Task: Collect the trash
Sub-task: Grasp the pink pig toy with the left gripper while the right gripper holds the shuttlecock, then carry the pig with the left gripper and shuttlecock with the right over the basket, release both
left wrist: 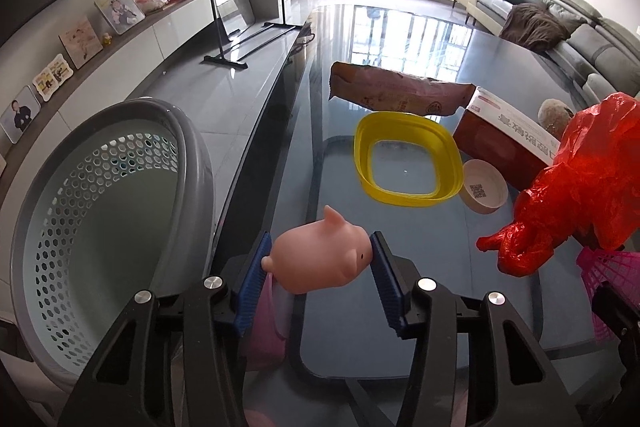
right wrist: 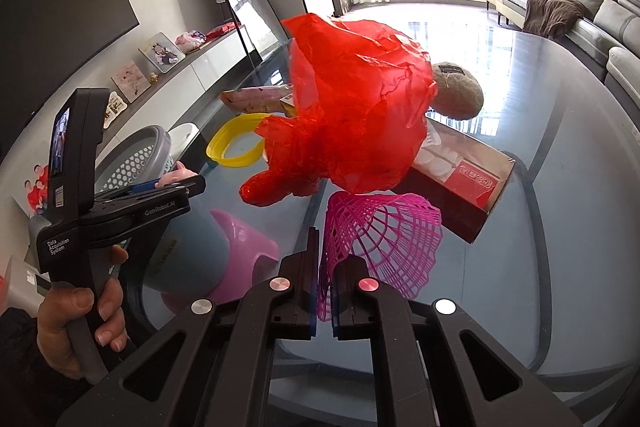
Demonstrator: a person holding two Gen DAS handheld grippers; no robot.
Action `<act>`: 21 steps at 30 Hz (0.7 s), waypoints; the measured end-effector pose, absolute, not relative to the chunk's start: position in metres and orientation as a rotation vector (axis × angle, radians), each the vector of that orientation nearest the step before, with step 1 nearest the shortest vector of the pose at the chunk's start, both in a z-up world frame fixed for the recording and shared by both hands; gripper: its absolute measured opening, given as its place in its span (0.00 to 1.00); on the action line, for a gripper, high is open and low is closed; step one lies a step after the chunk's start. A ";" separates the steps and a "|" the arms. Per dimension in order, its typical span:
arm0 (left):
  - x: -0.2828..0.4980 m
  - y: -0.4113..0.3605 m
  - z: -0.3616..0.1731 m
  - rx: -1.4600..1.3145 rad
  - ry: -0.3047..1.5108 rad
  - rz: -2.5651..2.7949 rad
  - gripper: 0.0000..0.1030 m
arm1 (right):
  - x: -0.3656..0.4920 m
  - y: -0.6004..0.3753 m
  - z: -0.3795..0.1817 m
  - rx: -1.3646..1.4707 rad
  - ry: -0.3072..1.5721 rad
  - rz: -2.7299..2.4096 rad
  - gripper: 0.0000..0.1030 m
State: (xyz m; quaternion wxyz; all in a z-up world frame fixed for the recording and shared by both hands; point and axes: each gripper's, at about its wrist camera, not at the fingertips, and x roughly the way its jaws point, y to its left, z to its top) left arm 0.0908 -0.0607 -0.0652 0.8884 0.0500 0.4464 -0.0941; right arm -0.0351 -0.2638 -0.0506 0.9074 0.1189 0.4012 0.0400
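Note:
A pink rubber pig (left wrist: pixel 324 251) is pressed between the blue pads of my left gripper (left wrist: pixel 320 263), just above the glass table (left wrist: pixel 360 339). To its left a grey perforated basket (left wrist: pixel 100 207) stands beside the table edge. My right gripper (right wrist: pixel 326 267) is shut on a magenta plastic mesh (right wrist: pixel 384 243). A crumpled red plastic bag (right wrist: pixel 352 115) bulges over the mesh's far end; whether it is caught in the mesh I cannot tell. In the right wrist view, a person's hand (right wrist: pixel 80 319) holds the left gripper (right wrist: pixel 176 183) near the basket.
On the table lie a yellow plastic ring (left wrist: pixel 404 163), a pink snack packet (left wrist: pixel 396 91), a red-brown carton (left wrist: pixel 500 139), a small paper cup (left wrist: pixel 482 191) and a beige round lump (right wrist: pixel 456 91). A pink and blue container (right wrist: pixel 240 247) shows under the glass.

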 end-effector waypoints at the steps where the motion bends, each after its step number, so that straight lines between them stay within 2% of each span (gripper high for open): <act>1: 0.090 -0.059 -0.064 0.107 0.925 -0.197 0.48 | -0.036 -0.263 -0.050 0.245 0.827 0.084 0.05; 21: 0.061 -0.046 -0.043 0.143 0.837 -0.206 0.48 | -0.057 -0.245 -0.027 0.212 0.760 0.111 0.05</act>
